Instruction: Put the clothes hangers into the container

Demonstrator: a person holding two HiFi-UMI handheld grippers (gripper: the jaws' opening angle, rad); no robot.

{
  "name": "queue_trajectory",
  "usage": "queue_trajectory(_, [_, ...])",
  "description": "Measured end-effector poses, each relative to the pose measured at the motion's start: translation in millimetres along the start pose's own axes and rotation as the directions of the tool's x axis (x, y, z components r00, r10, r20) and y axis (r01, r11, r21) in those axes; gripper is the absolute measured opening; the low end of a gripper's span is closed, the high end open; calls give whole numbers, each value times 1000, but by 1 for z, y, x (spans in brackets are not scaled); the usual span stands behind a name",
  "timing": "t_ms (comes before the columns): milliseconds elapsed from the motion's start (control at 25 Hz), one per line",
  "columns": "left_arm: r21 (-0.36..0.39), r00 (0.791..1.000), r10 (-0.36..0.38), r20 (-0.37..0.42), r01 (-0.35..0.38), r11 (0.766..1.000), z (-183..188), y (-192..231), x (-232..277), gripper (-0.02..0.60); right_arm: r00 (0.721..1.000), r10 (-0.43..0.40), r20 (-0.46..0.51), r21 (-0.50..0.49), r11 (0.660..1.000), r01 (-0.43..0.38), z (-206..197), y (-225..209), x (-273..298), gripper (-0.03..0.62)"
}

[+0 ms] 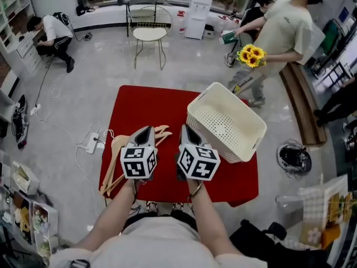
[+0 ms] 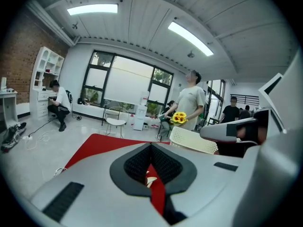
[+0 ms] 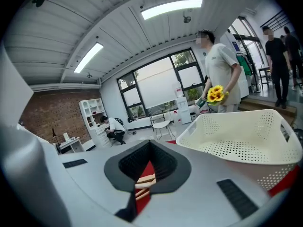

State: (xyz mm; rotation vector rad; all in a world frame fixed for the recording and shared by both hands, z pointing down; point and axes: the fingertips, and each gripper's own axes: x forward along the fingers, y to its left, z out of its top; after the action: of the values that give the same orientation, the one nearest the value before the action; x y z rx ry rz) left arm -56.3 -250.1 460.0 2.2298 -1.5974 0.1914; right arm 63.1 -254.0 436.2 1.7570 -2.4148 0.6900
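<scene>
- Plainly the task is at its start. The hangers (image 1: 116,152), a wooden bunch, lie overlapping on the left part of the red table (image 1: 162,102). Some reach past its left edge, and none is in the container.
- Left gripper (image 1: 146,130) hovers over the right end of the bunch. Its jaws are together with nothing between them. In its own view only a scrap of hanger and red table shows through the slot below the tips.
- Right gripper (image 1: 185,128) is close beside it, between the bunch and the container. Its jaws are likewise closed and empty, with hanger wood showing beyond them in its own view.
- Container (image 1: 223,124), a cream perforated basket, stands on the table's right part, just right of the right gripper, and it is empty.
- Step in hand, as I judge it, is the approach to the first pick.
- Next, a gripper must open its jaws, sink to one hanger and close on its arm. It must then lift the hanger free and carry it right, over the rim. Since the hangers overlap, one may drag its neighbours along.
</scene>
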Motion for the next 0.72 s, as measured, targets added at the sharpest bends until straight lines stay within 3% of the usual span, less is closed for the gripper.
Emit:
queue_trajectory(360, [-26,1000,14,9,-13,1000,0,-16,5,3,999,39,-28,-7,999,-39,3,-14,3,15])
queue_trajectory(720, [-90,993,119,6,-118,989,-12,5,-16,3,981,162,-107,-15,986,-164,-13,11,22,15])
